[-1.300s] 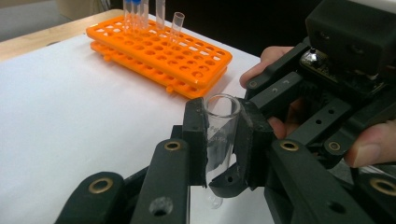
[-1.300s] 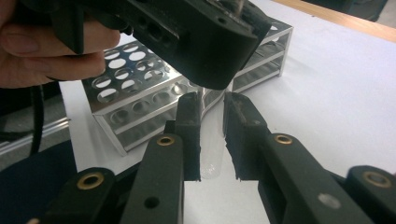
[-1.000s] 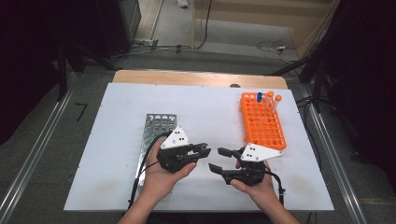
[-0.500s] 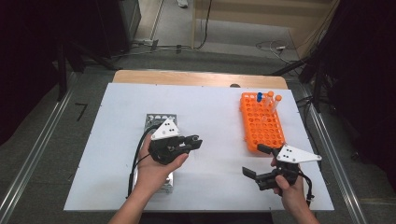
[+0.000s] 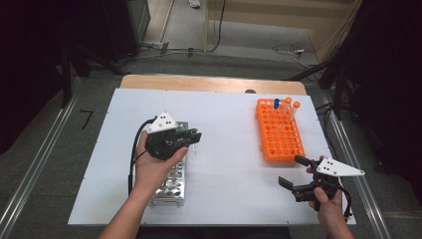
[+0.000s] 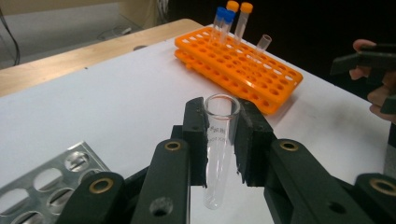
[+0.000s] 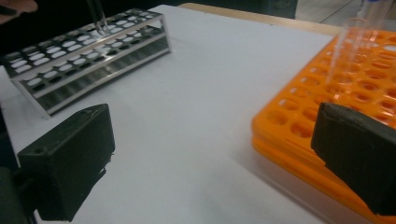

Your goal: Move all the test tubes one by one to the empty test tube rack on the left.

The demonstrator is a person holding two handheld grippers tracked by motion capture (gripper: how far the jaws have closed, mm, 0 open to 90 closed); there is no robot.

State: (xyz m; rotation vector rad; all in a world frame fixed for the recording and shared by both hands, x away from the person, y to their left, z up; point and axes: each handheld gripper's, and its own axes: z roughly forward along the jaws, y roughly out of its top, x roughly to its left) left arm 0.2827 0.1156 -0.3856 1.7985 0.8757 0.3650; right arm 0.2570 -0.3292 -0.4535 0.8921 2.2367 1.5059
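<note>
White counter (image 5: 224,129) across the middle of the high view, wooden edge along its top. Orange rack (image 5: 279,132) at right of centre, a few capped tubes (image 5: 286,107) standing at its far end. Metal rack (image 5: 171,177) at lower left of centre, partly under the left forearm. Left hand-held gripper (image 5: 191,137) above that rack's far end, pressed together on a clear glass tube (image 6: 218,140): in the left gripper view, seen upright between the two black pads, open mouth up, rounded bottom hanging free below them. Right hand-held gripper (image 5: 293,172) at lower right of the high view, just below the orange rack's near corner, spread wide with nothing between the jaws after having just opened; in the right gripper view, bare counter between the two pads (image 7: 70,163).

Step in hand, judged from this: seating the tube in a hole of the metal rack.

To do it well:
- Keep the tube vertical; no rolling of the wrist.
- Line up the rounded bottom over one hole before going down, not over the bar between holes.
- Lower slowly, straight down, through both plates of the rack.
- Ease the pinch only once the tube rests on its own.
- Lift away straight up, clear of the glass rim.
- Keep the right hand-held gripper apart, well clear of the capped tubes.
</note>
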